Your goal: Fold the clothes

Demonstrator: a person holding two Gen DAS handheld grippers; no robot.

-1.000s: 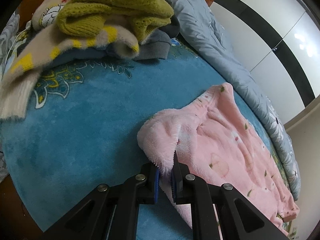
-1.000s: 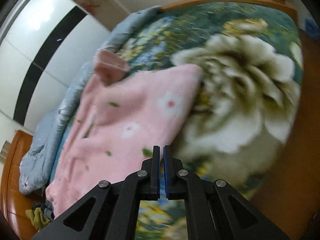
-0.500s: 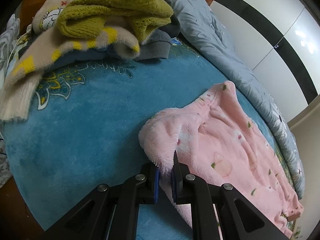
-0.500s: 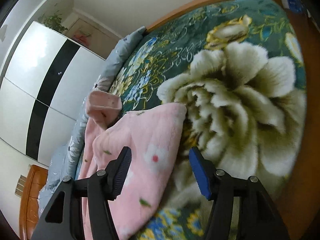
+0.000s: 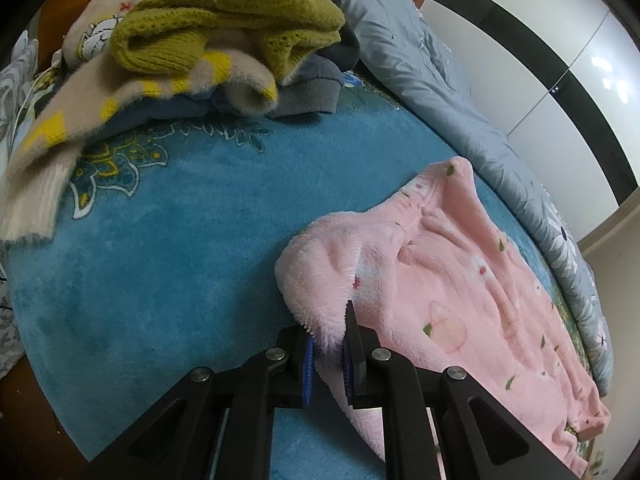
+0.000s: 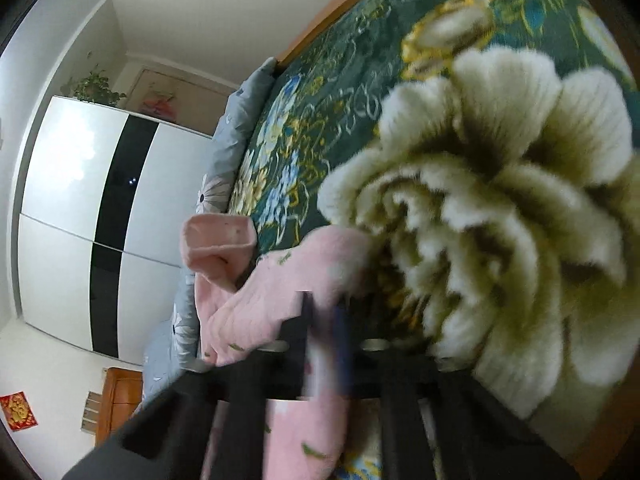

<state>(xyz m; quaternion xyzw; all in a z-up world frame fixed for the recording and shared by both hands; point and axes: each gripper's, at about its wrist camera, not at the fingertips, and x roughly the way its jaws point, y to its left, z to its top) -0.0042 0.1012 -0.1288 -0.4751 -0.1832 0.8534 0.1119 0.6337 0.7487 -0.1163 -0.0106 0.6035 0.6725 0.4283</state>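
Right wrist view: the right gripper (image 6: 324, 344) has just snapped its jaws together, having stood wide half a second ago; pink fleece shows between the blurred fingers, so it is clamped on the near hem of the pink fleece garment (image 6: 280, 292).
Left gripper: the left gripper (image 5: 328, 354) pinches the fluffy turned-over edge of the same garment (image 5: 440, 292); its blue pads (image 5: 307, 372) press into the pile, unchanged from a second ago, and the hand has not shifted.
What changed: only the right side; it has come in over the garment, rolled, and taken hold. The picture is smeared, so exactly how much cloth is caught cannot be told.
Meaning for the task: both ends now look held, so I judge the lift-and-fold step can begin; no fold is made yet.
Garment's place: spread on the bed blanket (image 5: 168, 240), right of centre in the left view, with a cuff (image 6: 218, 236) sticking up at its far left in the right view.
Edges: the grey floral duvet (image 5: 432, 80) lies bunched along the garment's far-right side, touching or just beside it; the wooden bed rail (image 6: 344, 4) runs past the blanket's far edge.
Open room: bare blue plush lies left of the garment; the heap of sweaters (image 5: 208, 28) sits well apart at the far left.
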